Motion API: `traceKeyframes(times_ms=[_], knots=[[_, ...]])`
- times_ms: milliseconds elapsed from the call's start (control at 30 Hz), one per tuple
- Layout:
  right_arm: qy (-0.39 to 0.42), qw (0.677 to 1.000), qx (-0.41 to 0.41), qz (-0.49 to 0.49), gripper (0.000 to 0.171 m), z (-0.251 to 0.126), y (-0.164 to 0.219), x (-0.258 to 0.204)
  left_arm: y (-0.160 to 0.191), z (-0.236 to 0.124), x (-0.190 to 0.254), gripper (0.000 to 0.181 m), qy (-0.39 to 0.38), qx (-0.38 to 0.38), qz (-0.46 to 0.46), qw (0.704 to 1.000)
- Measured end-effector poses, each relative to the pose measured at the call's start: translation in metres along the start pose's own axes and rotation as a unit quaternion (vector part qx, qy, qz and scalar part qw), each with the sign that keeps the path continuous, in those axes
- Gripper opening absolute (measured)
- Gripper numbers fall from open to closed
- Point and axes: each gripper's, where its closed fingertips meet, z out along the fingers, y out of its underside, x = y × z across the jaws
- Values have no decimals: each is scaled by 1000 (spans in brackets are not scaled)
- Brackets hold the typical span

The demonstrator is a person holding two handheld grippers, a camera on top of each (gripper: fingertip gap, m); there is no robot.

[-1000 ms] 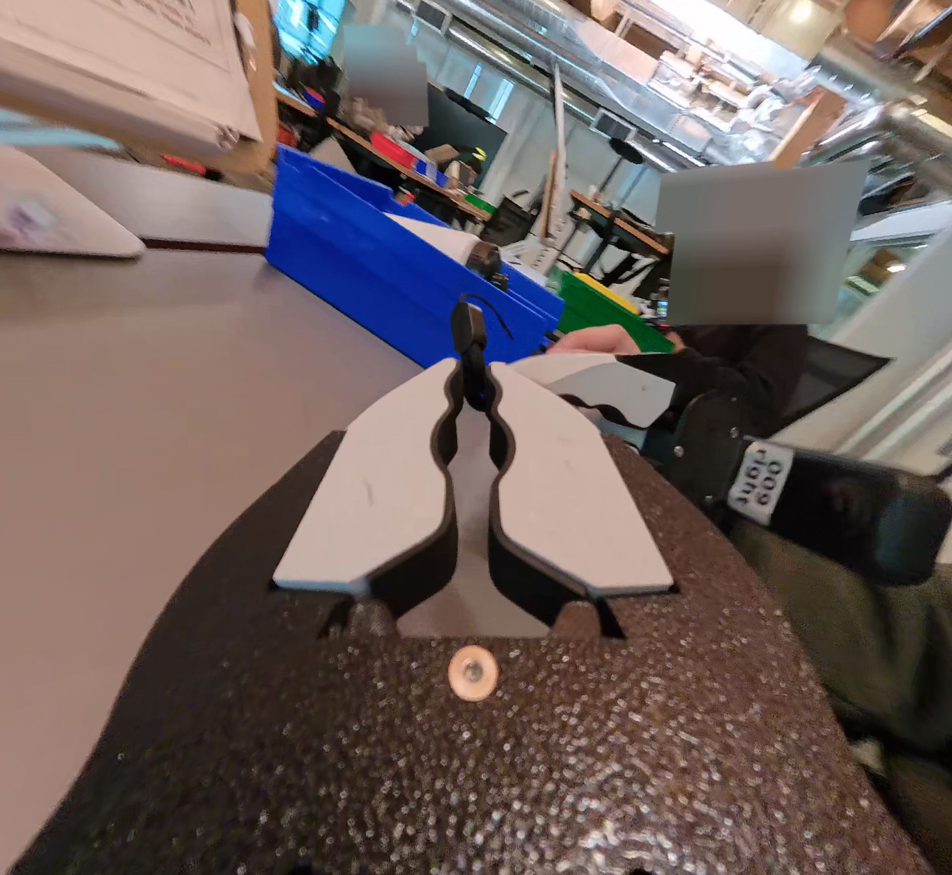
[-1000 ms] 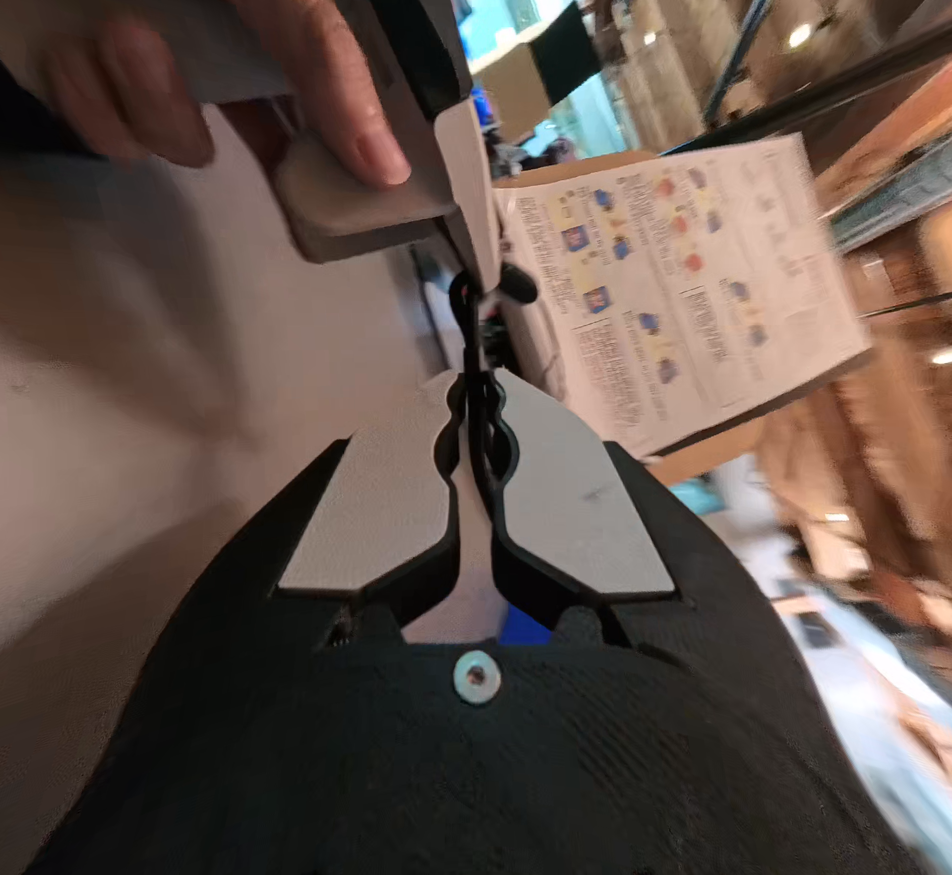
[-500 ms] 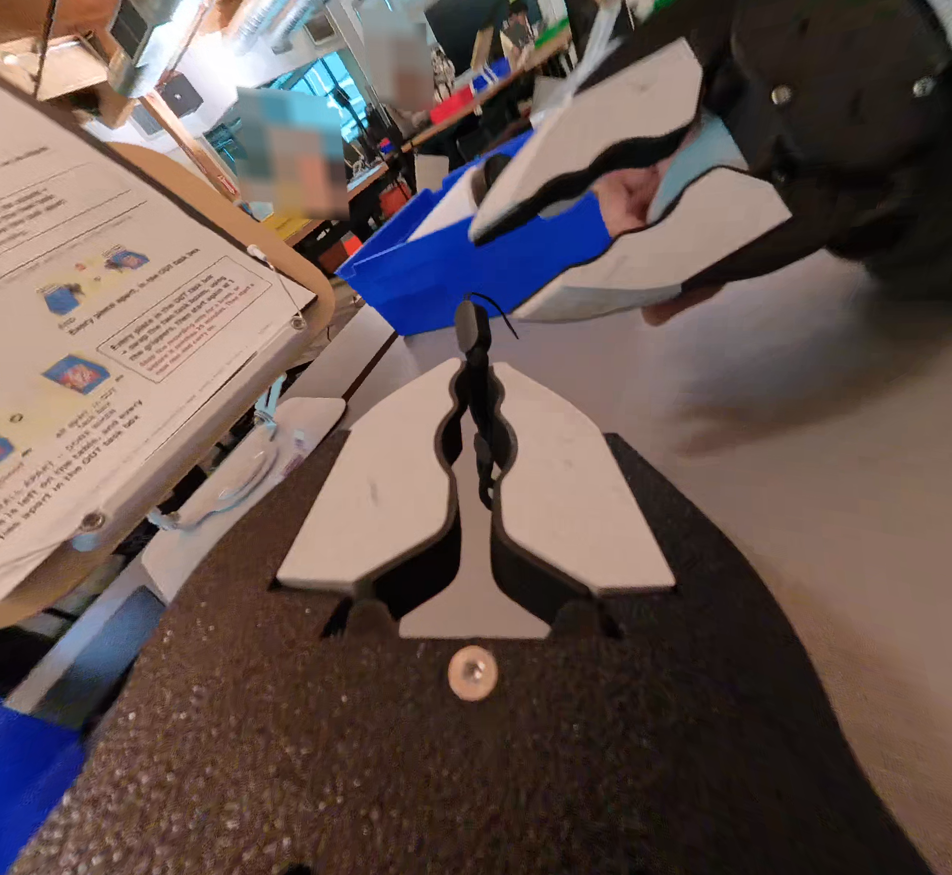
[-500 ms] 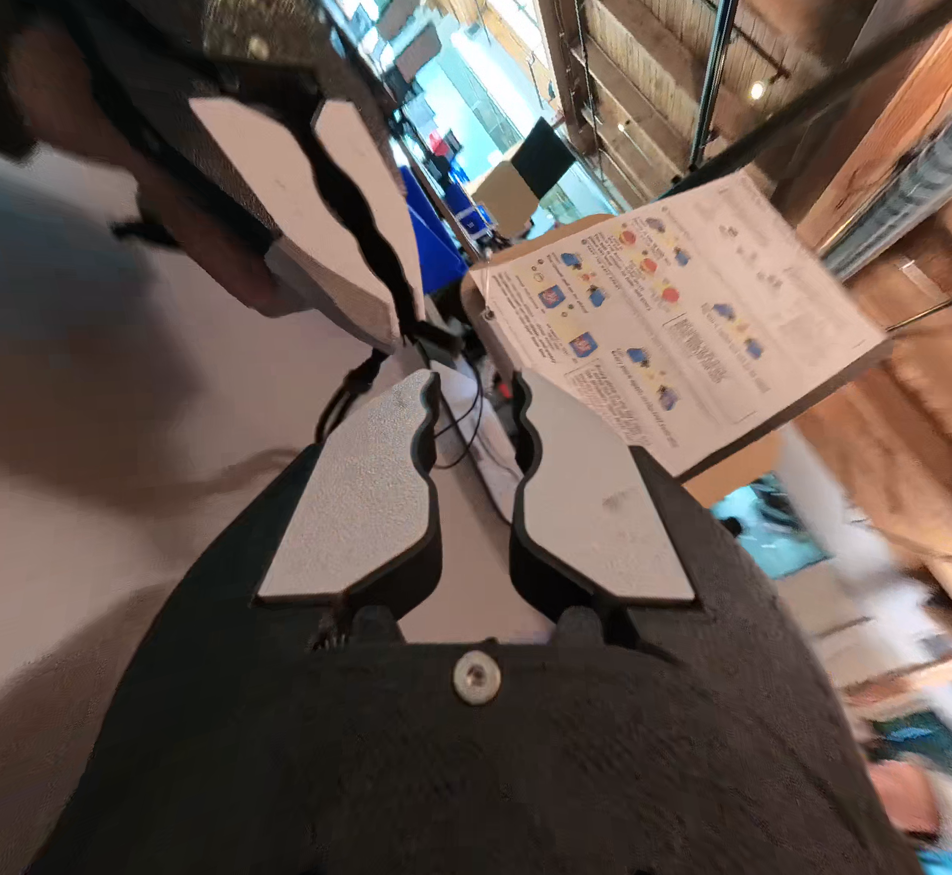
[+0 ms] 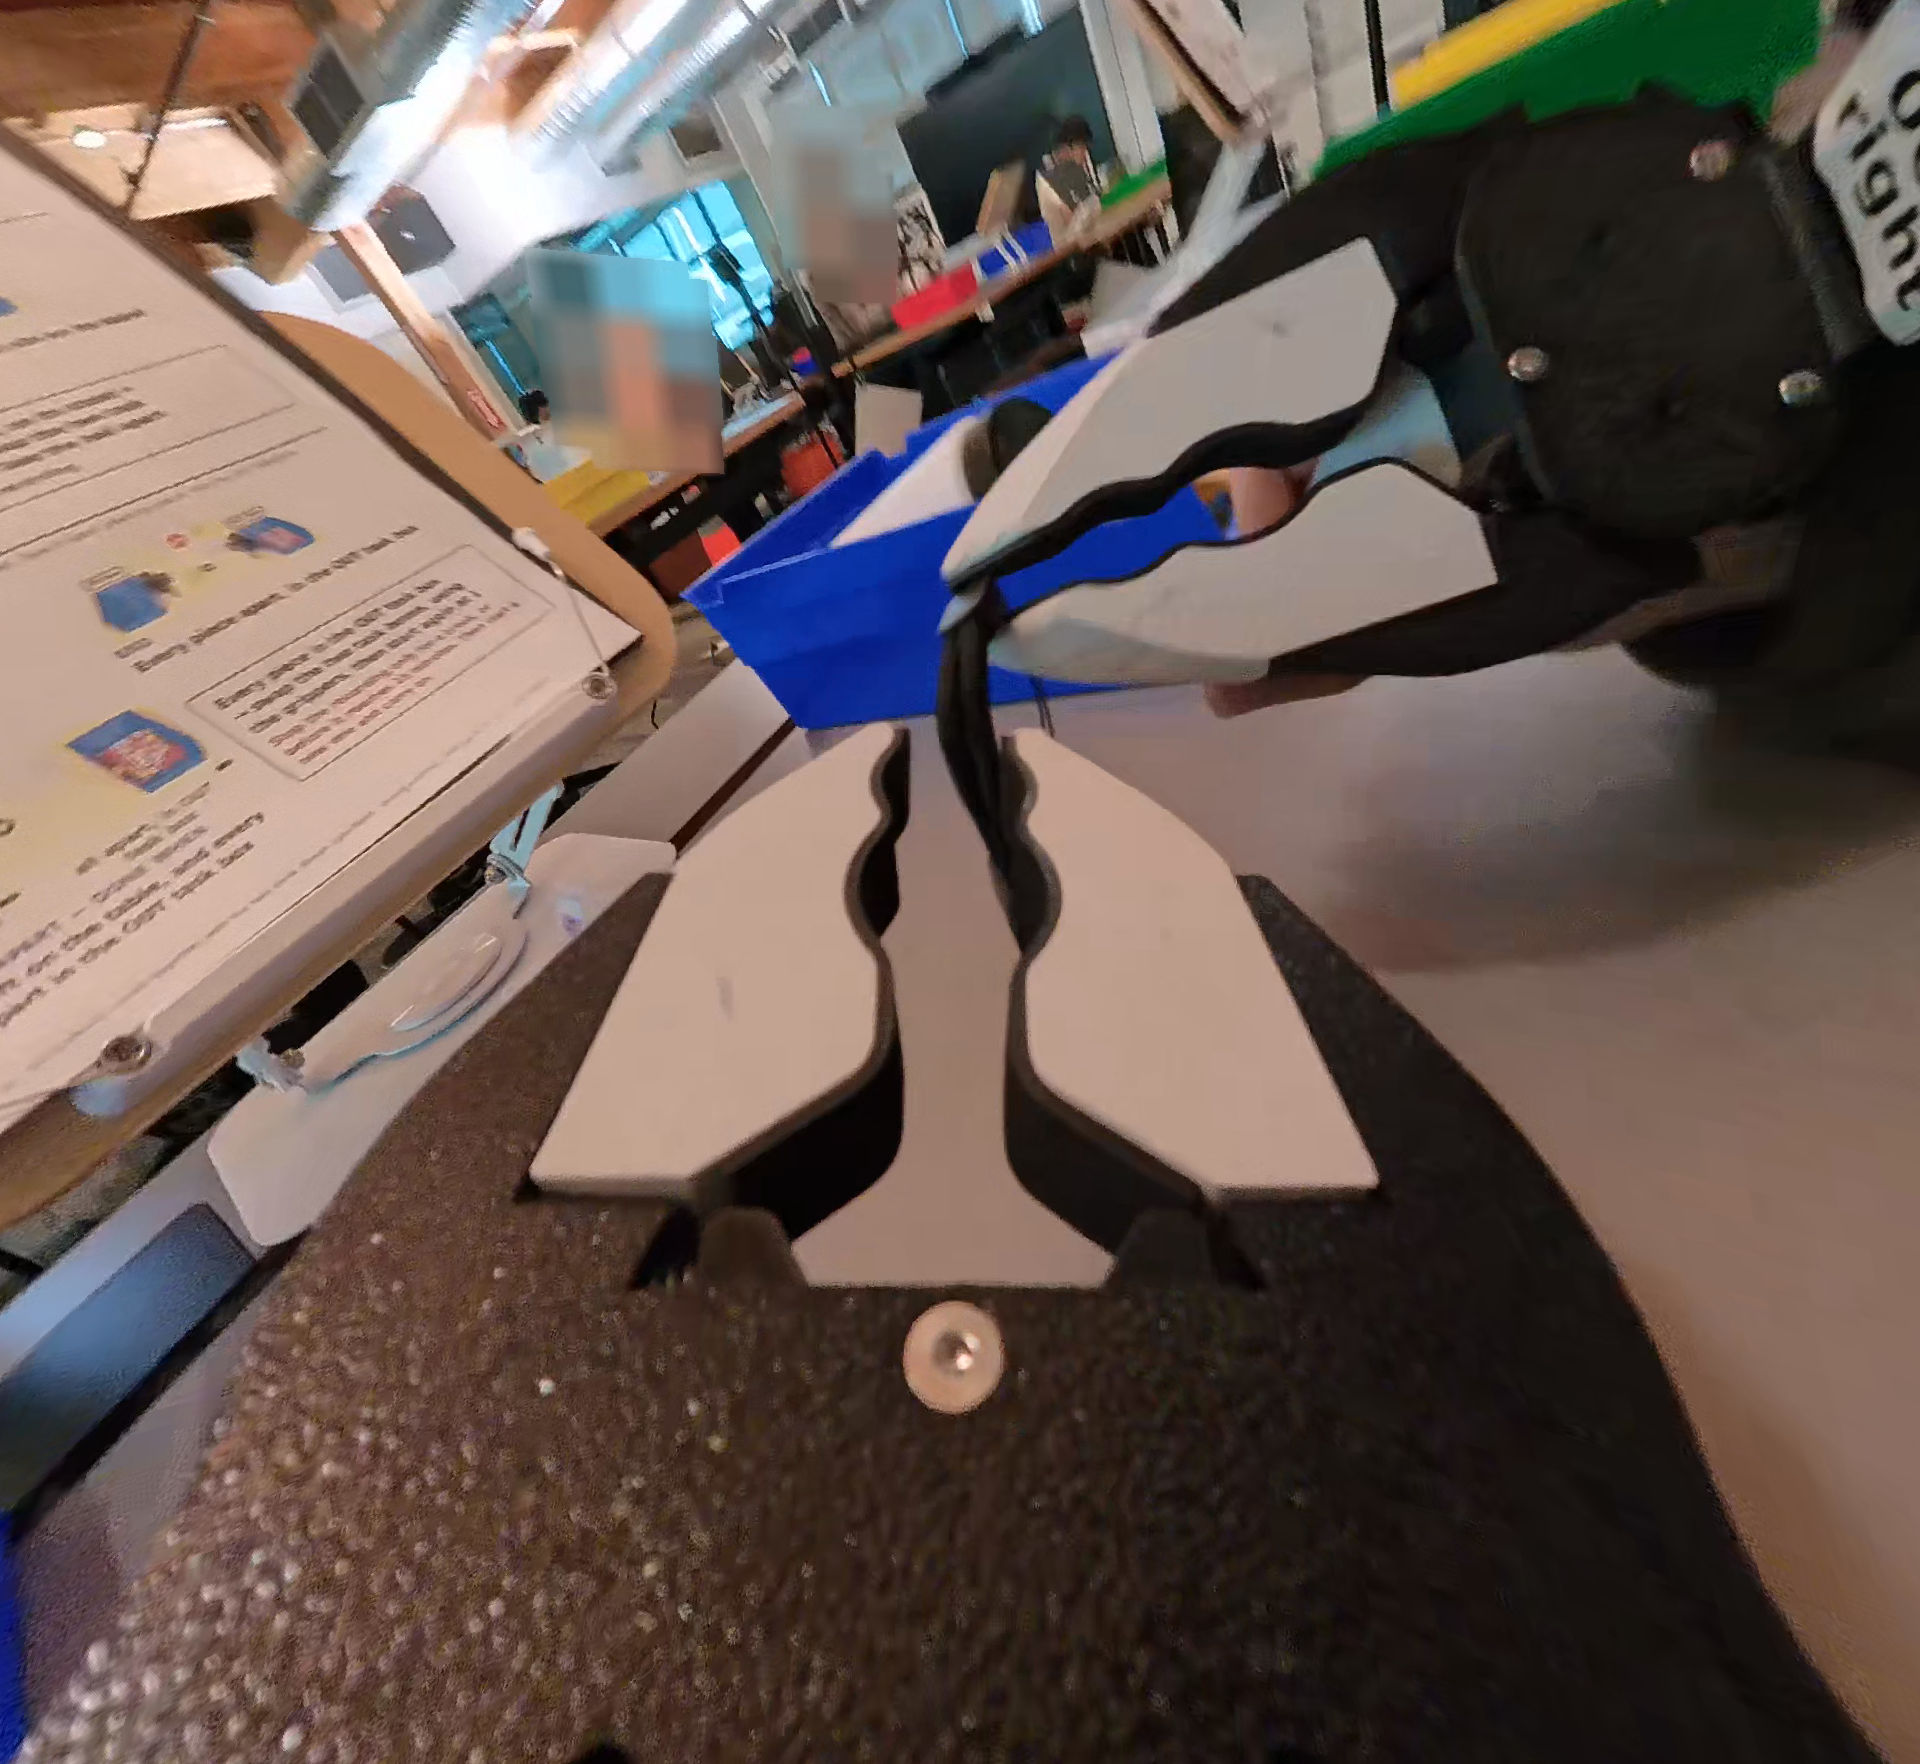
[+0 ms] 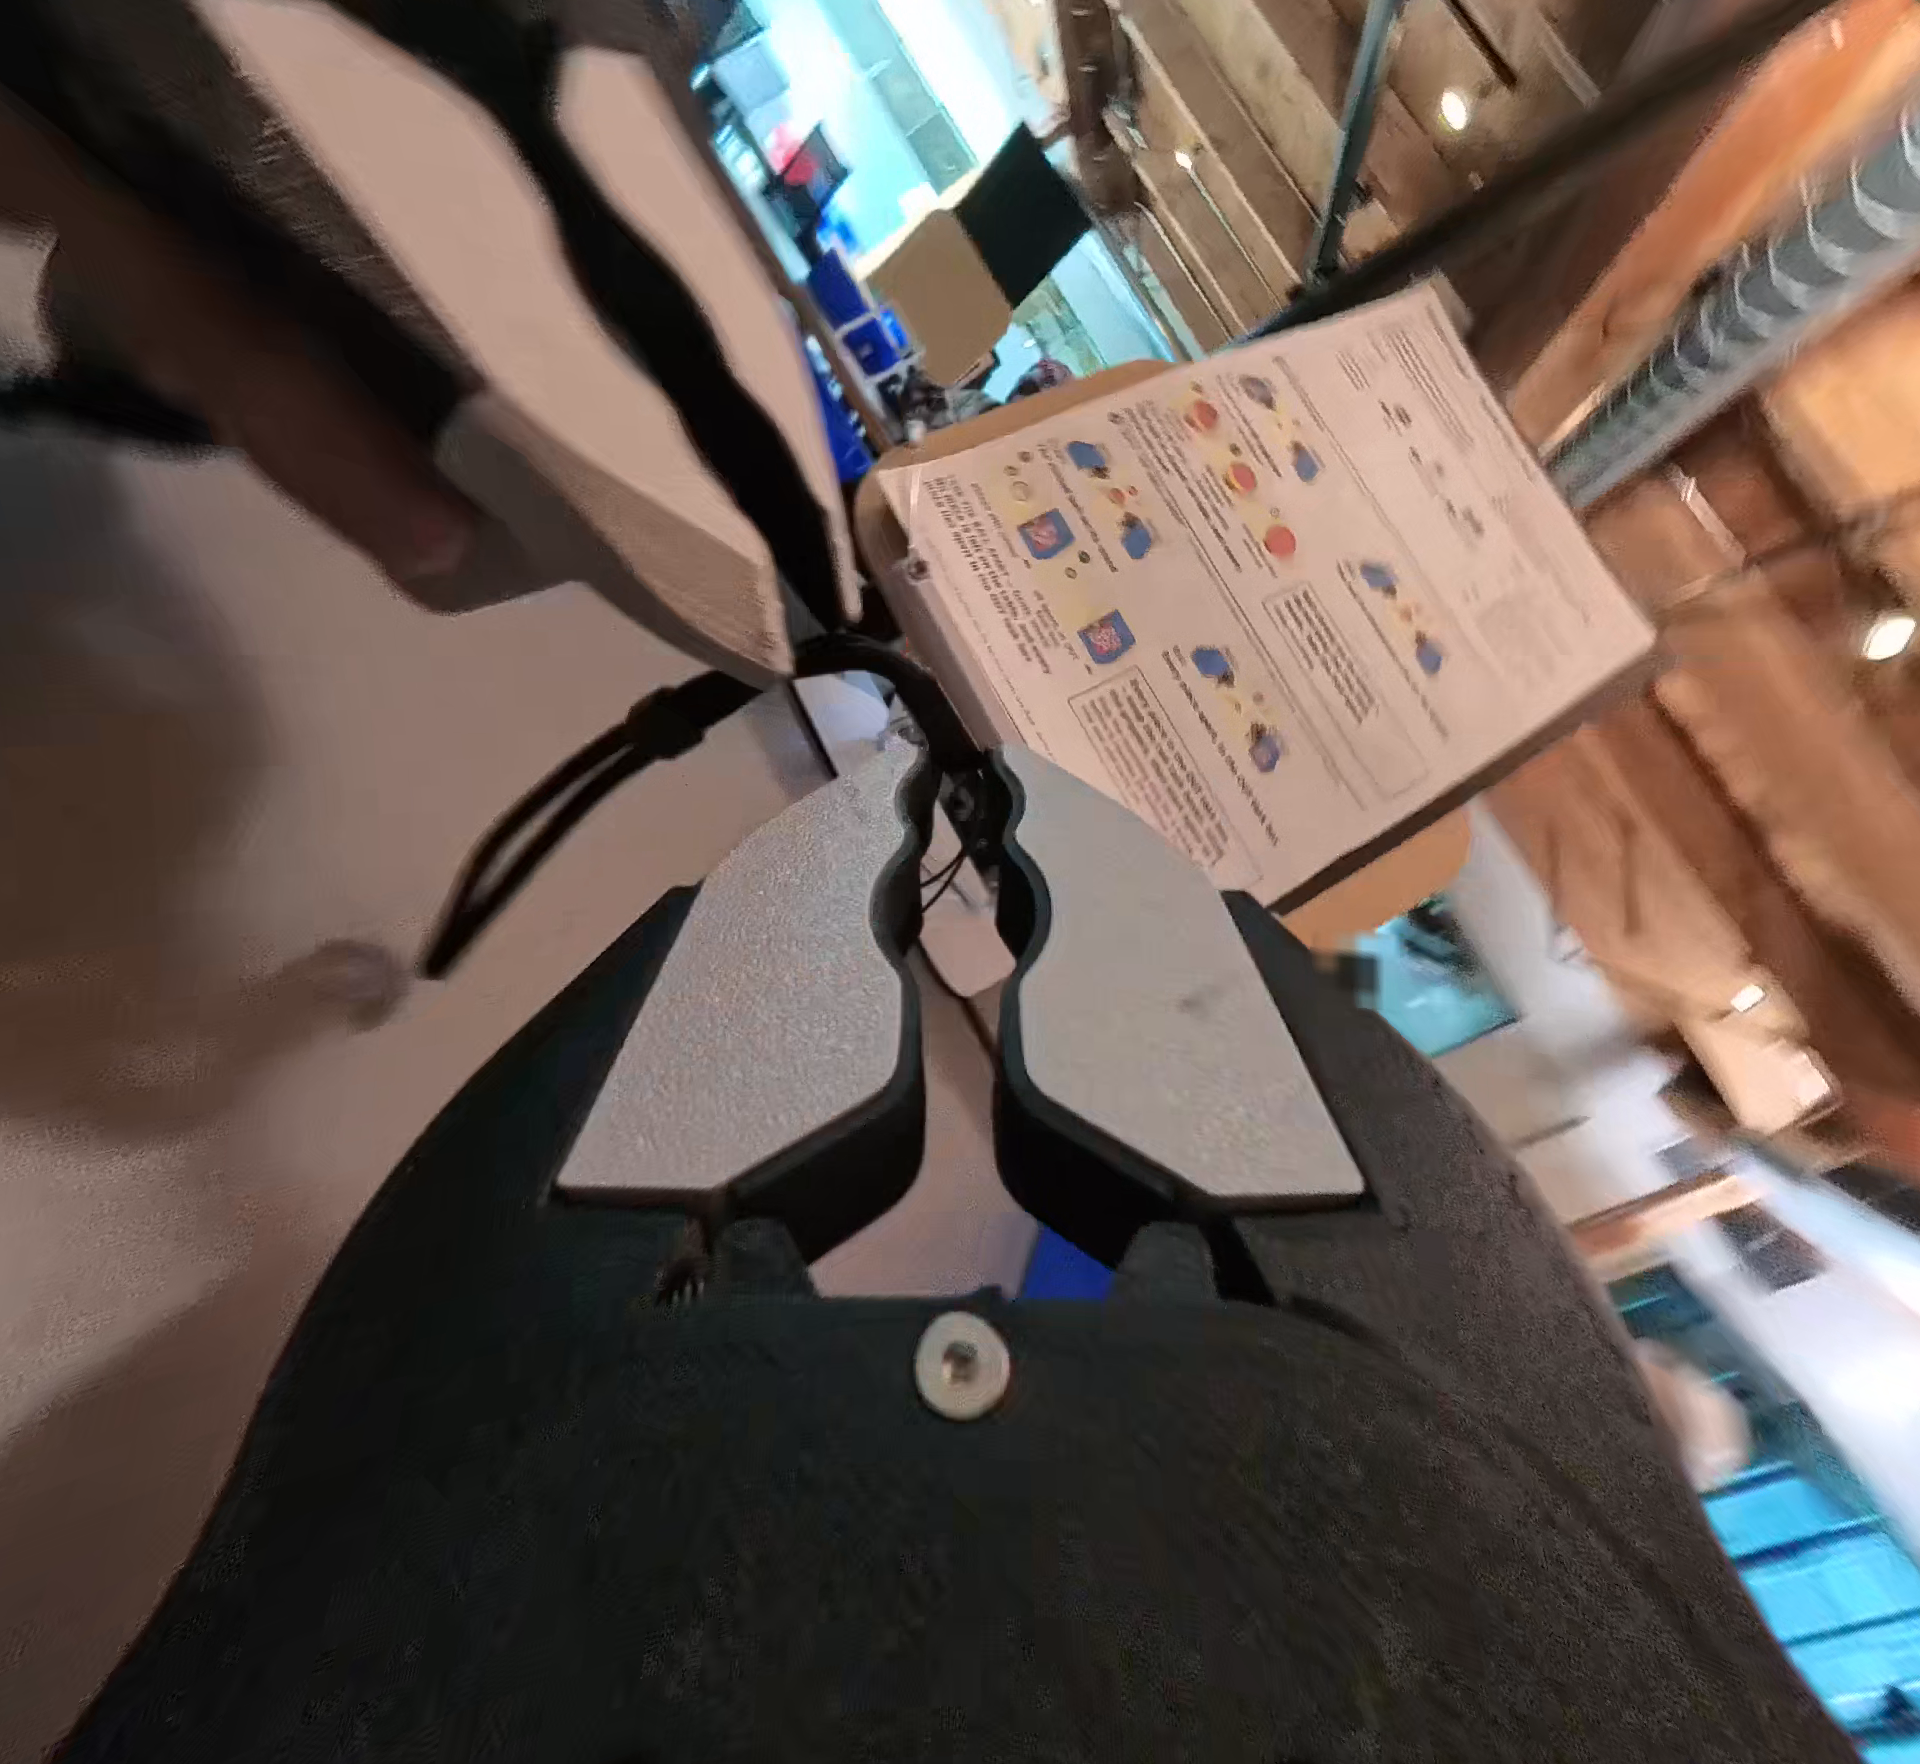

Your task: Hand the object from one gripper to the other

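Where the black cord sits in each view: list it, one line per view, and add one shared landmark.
Left wrist view: black cord at centre, hanging from the right tongs down between the left tongs.
Right wrist view: black cord left of centre, looping from the left tongs to the right tongs.
Shared landmark: the printed sheet on its board, left in one view, right in the other.

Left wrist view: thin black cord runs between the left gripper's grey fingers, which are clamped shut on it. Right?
Not clamped. The left wrist view shows the thin black cord running between the grey fingers of the left gripper, but they stand apart; the right gripper pinches its upper end.
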Motion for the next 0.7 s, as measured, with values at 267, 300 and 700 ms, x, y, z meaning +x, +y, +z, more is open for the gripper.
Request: traceKeyframes(times_ms=[267,300,700], knots=[[45,930,46,361,9,-11,23,47,-8,-5,0,29,60,64,-166,982],[47,924,50,375,9,-12,24,48,-5,-2,2,31,62,48,-166,983],[7,896,107,431,8,-10,5,40,14,14,29,10,106,-41,-162,980]])
